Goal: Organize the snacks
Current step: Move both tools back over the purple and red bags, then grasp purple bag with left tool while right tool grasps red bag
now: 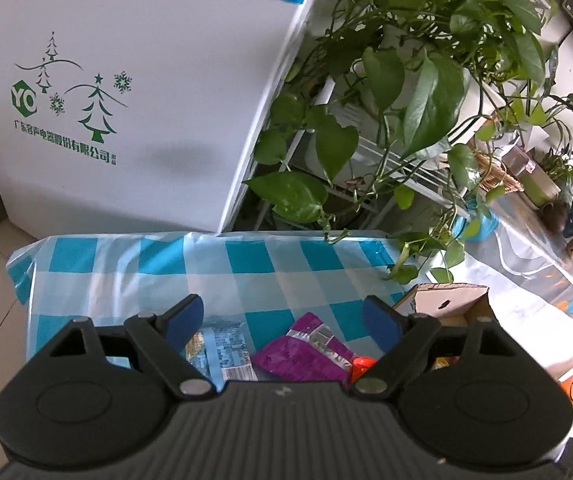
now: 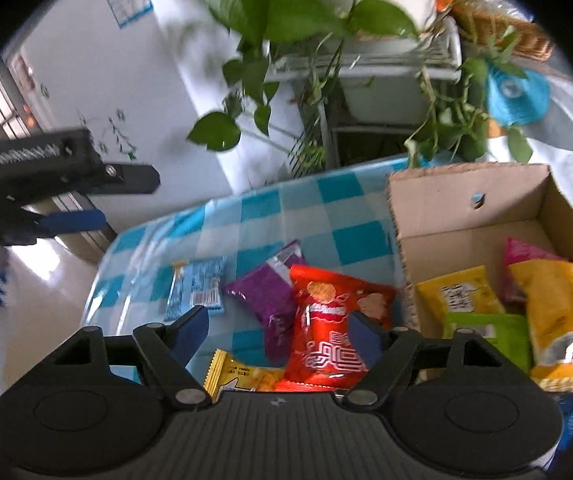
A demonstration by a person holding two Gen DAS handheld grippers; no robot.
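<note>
On checked plastic cloth point(image 2: 338, 204), crinkly red packet point(image 2: 328, 332) between spread right fingers point(image 2: 190, 328); left fingers point(image 1: 184, 320) spread.

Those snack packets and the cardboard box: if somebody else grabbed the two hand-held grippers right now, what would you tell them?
Left gripper: open, empty, raised above the checkered table.
Right gripper: open, empty, low over the red packet.
Done: the cardboard box at the table's right already holds two yellow packets, a green one and a pink one.
Left: on the cloth remain the blue packet, purple packet, red packet and a small yellow packet nearest the right gripper. The red one looks the likeliest next pick.
</note>
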